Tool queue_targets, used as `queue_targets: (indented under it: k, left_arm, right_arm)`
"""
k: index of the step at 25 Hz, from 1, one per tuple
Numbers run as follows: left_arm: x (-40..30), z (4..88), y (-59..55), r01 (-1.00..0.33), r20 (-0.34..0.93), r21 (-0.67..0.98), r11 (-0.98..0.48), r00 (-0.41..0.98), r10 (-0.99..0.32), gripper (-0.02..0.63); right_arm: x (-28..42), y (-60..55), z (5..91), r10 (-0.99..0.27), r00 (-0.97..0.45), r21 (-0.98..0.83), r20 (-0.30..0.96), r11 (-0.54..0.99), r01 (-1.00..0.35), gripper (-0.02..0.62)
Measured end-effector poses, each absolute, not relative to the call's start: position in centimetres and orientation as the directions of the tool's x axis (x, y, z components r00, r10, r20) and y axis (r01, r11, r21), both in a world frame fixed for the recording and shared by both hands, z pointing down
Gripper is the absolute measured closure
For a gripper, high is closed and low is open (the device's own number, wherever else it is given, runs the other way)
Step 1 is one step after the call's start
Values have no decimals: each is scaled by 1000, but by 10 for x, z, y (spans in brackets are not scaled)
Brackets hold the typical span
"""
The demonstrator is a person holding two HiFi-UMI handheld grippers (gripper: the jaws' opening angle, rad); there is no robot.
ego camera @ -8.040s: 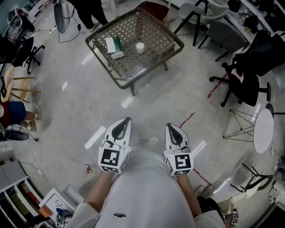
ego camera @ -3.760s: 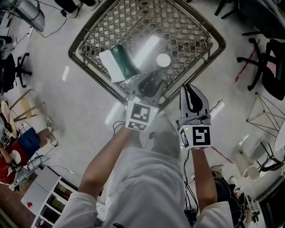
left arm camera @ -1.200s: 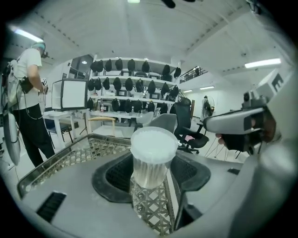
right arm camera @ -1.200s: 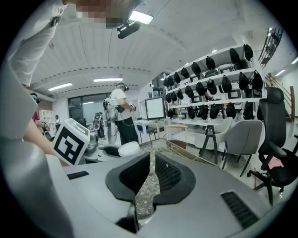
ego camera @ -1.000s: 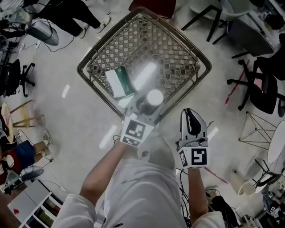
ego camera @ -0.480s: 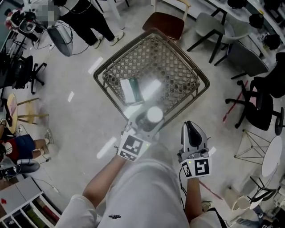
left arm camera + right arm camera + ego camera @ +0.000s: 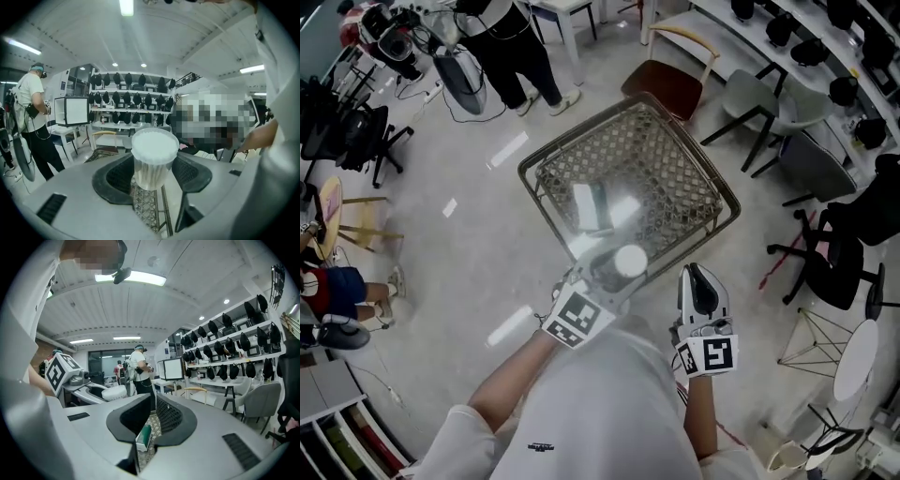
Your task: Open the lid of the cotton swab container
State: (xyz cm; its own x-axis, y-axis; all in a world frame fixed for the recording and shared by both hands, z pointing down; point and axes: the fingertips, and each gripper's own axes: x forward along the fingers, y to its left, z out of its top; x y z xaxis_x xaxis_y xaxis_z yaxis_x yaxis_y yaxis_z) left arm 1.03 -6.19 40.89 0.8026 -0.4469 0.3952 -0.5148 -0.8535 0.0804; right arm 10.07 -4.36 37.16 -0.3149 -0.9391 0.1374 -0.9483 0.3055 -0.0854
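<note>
The left gripper (image 7: 610,272) grips the cotton swab container (image 7: 151,169) between its two pads. Its jaws stand wide apart, one pad pressed to each side of the clear tub. The white lid (image 7: 154,140) is still seated on top, and the container stands upright.

Eight seconds ago the container stood on the table (image 7: 667,178) beside the green and white box (image 7: 143,437), and both grippers hung empty near the person's body. A second ago the left gripper already had the container. Since then both grippers have come up, and in the head view the table looks smaller and lies further below them. The container is now clear of the table top, and from the head view it appears over the table's near corner.

The right gripper (image 7: 695,273) holds nothing. Its jaws are drawn nearly together, leaving only a narrow slit through which the box shows, lying on the table. This gripper sits just right of the left one, level with it and apart from the container.
</note>
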Motion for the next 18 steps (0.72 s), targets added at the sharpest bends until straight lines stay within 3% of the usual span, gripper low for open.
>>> queue_targets:
  k: [6,14,18]
  left_arm:
    - [-2,405,-57,-464,400,65,-884,823,-402,360]
    - [-9,401,-41,-340,408,111,-934,872,-270,360]
    - [-6,395,-33,-248,405,116,-962,896,-182,359]
  right_arm:
    - [81,-38,368,-920,-363,-75,144,356,-931,566]
    - [27,-31,350,-714,-683,-99,155,676,-730,538]
    - [3,-25,332,-577,-806,-112,132,799,-590,405]
